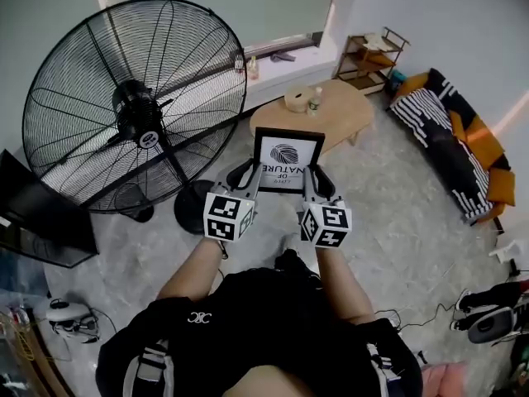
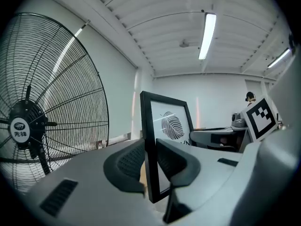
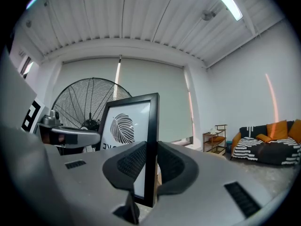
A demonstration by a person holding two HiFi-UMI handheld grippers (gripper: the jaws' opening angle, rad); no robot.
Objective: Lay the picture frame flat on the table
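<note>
Nearest, along the head view's bottom edge: dark top (image 1: 248, 321) and bare forearms, cut off by the border. Largest beyond that: black floor fan (image 1: 136, 106) at left, base partly hidden behind the left gripper (image 1: 250, 174). Next, striped sofa (image 1: 450, 135) at right, clipped by the edge; seen again in the right gripper view, not in the left one. Then low wooden table (image 1: 351, 114) ahead. Held in the air just before that table, not lying on it: picture frame (image 1: 287, 162), on edge, leaf print toward the person. Left bar pinched by the left gripper, pads on both faces. Right bar pinched the same way by the right gripper (image 1: 317, 176). Grip hard to make out from above, plain only in the gripper views; lettering under the leaf partly covered by the jaws there. Smallest, on the table: bottle (image 1: 314, 100), caught by the head view alone.
</note>
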